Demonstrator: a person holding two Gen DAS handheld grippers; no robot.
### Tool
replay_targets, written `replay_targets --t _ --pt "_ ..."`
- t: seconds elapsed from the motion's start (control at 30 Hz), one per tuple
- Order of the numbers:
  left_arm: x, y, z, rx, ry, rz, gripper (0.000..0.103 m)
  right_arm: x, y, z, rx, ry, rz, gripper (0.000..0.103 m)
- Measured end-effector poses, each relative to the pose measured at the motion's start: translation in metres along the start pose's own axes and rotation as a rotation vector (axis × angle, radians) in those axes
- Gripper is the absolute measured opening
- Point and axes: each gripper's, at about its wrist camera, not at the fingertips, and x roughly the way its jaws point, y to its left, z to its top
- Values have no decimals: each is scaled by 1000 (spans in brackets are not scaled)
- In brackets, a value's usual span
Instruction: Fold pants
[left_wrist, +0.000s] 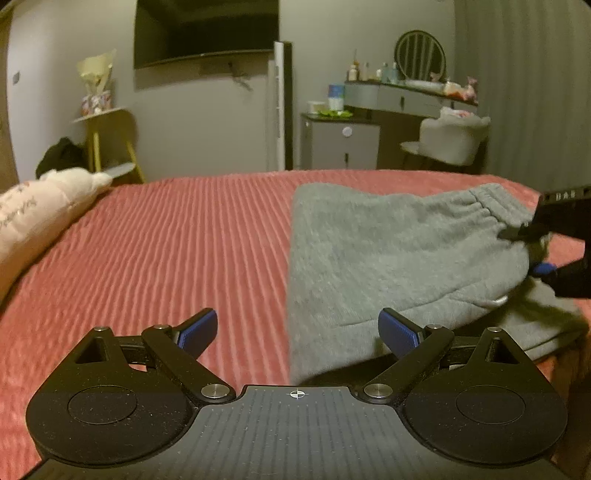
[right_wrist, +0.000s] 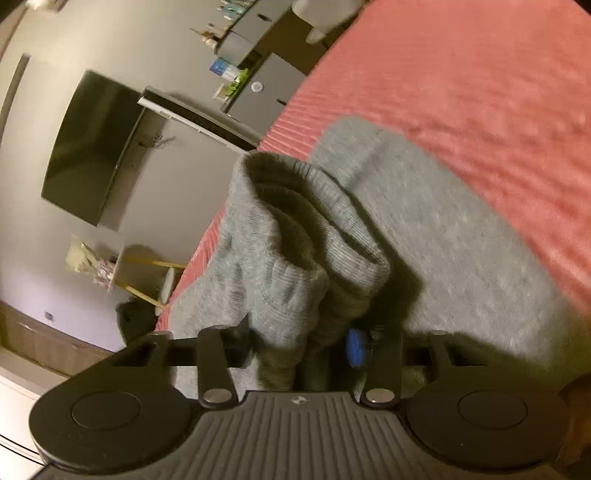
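The folded grey fleece pants (left_wrist: 399, 254) are lying on the ribbed red bed cover (left_wrist: 177, 251); the right gripper (right_wrist: 301, 347) is clamping its fingers on the ribbed cuffs (right_wrist: 314, 236), while the left gripper (left_wrist: 297, 330) is hovering, fingers apart, holding nothing

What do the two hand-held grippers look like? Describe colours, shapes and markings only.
The left hand-held gripper is matte black, with two round discs flanking a ribbed grey centre plate marked by a small crosshair, silver pivot bolts, angled link arms and blue ribbed pads on the fingers. The right hand-held gripper has the same build. No cables or sleeves can be made out.
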Motion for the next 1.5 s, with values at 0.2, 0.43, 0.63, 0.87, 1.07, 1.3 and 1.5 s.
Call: replay_targets --t 0.2,0.43,0.63,0.87,1.07,1.3,1.5 --pt "-14 -26 -10 91 -61 -26 98 -29 68 10 -136 -75 147 40" --pt "8 -66 -20 230 -52 41 98 -58 121 14 -242 -128 287 39" --pt "50 -32 -19 34 110 213 81 -72 113 19 -287 -169 261 39" --pt "57 -3 -21 -180 186 125 72 -47 38 14 -214 -129 33 49" --pt "56 -10 -19 -147 180 110 71 -14 -41 9 52 3 -24 74" --pt "59 -3 -24 -190 219 109 72 -6 -34 2 -20 -18 -6 76" --pt "57 -6 -23 -204 223 113 75 -4 -37 2 5 -5 21 45"
